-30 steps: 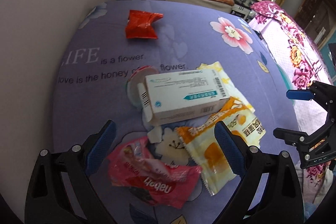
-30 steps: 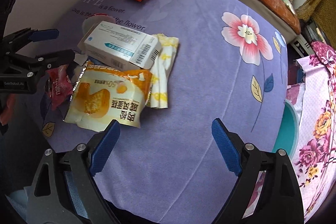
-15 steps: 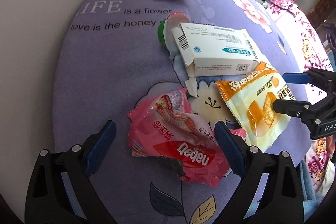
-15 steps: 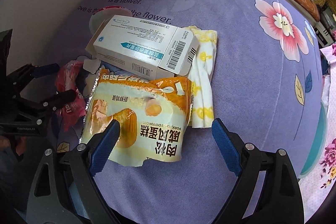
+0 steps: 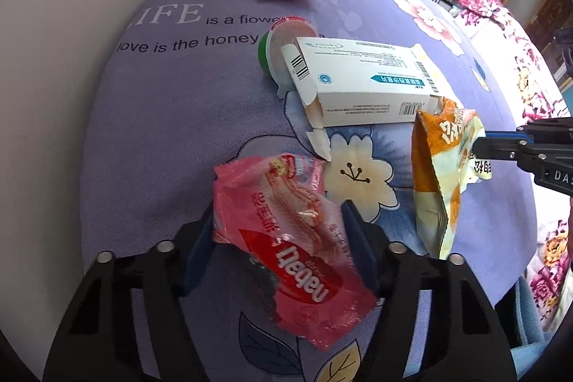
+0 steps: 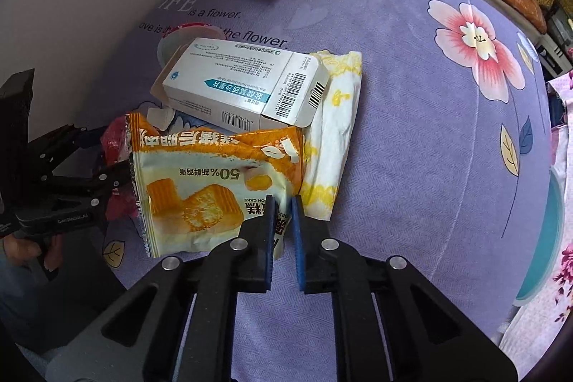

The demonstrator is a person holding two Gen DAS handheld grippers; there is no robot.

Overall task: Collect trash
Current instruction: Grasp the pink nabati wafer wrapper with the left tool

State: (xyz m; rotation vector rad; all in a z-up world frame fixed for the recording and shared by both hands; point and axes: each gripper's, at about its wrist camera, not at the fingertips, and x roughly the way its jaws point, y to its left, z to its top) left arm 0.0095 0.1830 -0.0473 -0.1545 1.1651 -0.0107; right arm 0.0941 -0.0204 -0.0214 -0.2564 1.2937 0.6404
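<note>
Left wrist view: the pink Nabati wrapper [image 5: 297, 238] sits clamped between the left gripper [image 5: 277, 249] fingers, low over the purple bedspread [image 5: 161, 131]. Right gripper [image 6: 283, 235] fingers pinch the orange cake wrapper [image 6: 215, 188] by one corner. Slick film could slip free, or its lifting edge might drag the medicine box [image 6: 236, 88].

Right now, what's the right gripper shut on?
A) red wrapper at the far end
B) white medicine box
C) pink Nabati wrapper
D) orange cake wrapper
D: the right gripper is pinched on the near edge of the orange cake wrapper, which the left wrist view shows lifted on edge; the pink Nabati wrapper sits in the left gripper.
</note>
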